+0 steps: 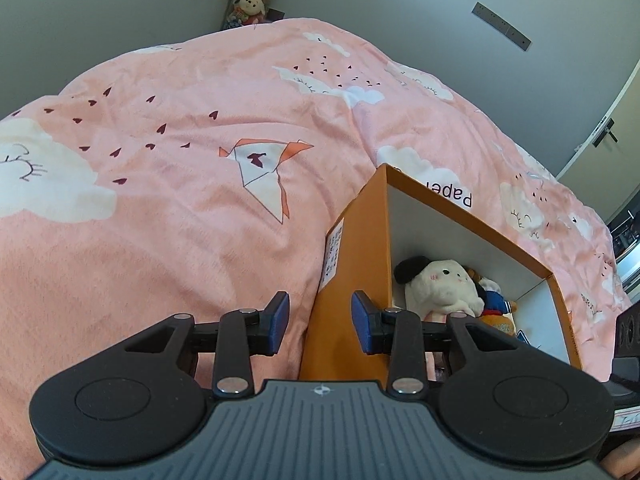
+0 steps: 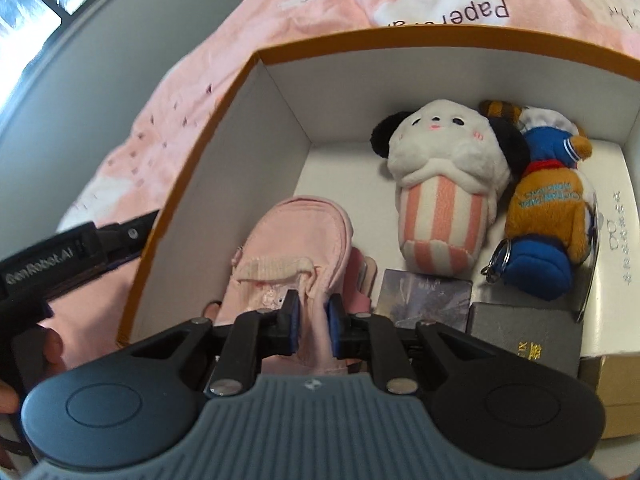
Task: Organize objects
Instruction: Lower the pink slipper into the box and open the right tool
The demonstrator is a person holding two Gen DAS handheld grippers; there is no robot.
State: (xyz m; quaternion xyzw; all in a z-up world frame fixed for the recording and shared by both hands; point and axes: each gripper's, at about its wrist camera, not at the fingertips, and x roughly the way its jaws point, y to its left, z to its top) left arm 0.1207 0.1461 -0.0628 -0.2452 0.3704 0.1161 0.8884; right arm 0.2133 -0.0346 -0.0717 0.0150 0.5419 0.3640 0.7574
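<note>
While the orange box (image 2: 192, 184) on the pink bedspread (image 1: 180, 184) already holds most of the stuff, the last bit looks unfinished. Inside it, toward the far wall, lie the white plush (image 2: 444, 176) with striped bottom and, touching it on its right, the brown plush (image 2: 548, 200) in blue. Nearer the front edge sit a dark card (image 2: 428, 296) and a grey case (image 2: 528, 332). The right gripper (image 2: 313, 324) is clenched on the pink pouch (image 2: 296, 248), which is down inside the box by its left wall (can't tell if it's resting on the floor). The left gripper (image 1: 319, 322) hangs spread and empty just outside the box's left wall. I'd guess letting go is about all that's left; no loose items show on the bed.
</note>
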